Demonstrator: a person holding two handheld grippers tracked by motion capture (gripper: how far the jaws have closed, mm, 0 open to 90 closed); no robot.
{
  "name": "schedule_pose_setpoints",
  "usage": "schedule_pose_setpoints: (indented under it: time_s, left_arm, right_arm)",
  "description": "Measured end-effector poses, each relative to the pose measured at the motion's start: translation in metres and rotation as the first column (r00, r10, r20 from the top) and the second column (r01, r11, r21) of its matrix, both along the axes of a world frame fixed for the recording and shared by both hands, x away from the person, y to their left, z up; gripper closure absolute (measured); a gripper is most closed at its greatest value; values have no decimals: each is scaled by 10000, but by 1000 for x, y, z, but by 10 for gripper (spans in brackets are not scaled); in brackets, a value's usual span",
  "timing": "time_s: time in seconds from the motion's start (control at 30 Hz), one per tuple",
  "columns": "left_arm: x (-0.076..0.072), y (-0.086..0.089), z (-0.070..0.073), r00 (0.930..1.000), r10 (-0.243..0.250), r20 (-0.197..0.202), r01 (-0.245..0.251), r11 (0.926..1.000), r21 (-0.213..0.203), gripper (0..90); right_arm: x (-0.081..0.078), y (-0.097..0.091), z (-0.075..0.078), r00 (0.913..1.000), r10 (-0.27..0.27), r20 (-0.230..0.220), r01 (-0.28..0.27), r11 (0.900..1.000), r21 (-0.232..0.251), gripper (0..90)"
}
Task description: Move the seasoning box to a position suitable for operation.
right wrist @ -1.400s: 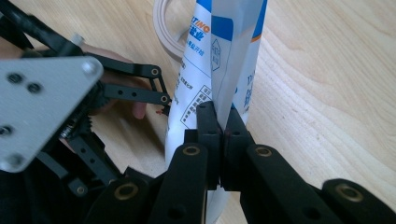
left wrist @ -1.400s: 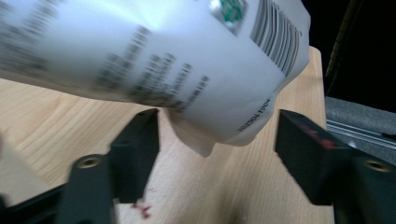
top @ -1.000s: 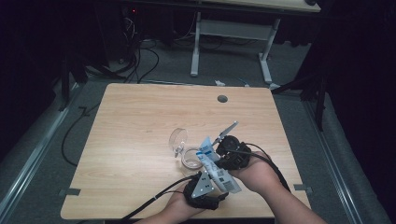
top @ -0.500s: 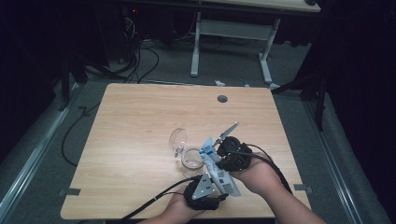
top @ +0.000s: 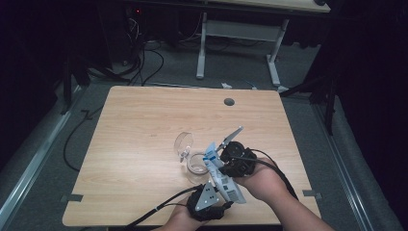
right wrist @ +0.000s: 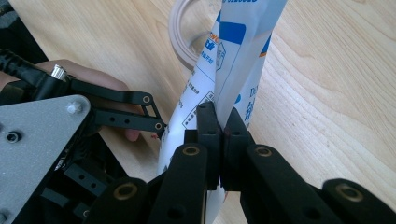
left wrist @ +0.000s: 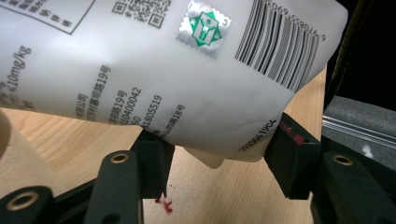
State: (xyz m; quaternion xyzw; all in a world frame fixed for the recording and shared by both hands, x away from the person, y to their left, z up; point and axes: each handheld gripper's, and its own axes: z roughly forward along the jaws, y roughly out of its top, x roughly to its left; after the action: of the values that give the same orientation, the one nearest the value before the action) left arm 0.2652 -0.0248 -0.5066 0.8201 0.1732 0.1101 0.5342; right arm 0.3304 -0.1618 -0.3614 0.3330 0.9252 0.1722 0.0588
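Note:
A white and blue printed pouch (top: 222, 177) hangs tilted above the table's front, its top end over a clear glass jar (top: 195, 166). My right gripper (top: 215, 161) is shut on the pouch's upper part; in the right gripper view its pads pinch the pouch (right wrist: 233, 56) flat. My left gripper (top: 221, 190) comes in from below. Its jaws have just been closing, with the pouch's lower end (left wrist: 163, 70) between them, and both pads (left wrist: 156, 151) now touch it.
The jar's hinged lid (top: 183, 143) stands open to the jar's left. The wooden table (top: 144, 125) has a round cable hole (top: 229, 102) near its far edge. Cables trail off the front edge. Behind the table are desk legs and floor cables.
The left gripper's jaws have drawn in around the pouch's lower end. Both hands and the pouch have barely shifted.

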Motion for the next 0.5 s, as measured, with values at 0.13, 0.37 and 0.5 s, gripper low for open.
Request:
schedule_pose_setpoints:
  time_s: [0.13,0.37,0.5]
  left_arm:
    - [-3,8,4,9999,111,72,-109,9997,-213,480]
    - [-3,4,4,9998,204,-76,-207,9991,-381,487]
    - [-2,5,7,9996,283,-22,-284,9981,-554,490]
  right_arm:
    - [0,6,5,10000,80,38,-80,9999,79,892]
    - [3,10,4,9999,-112,31,112,9999,-95,891]
    - [5,12,7,9999,-163,47,163,9998,-103,892]
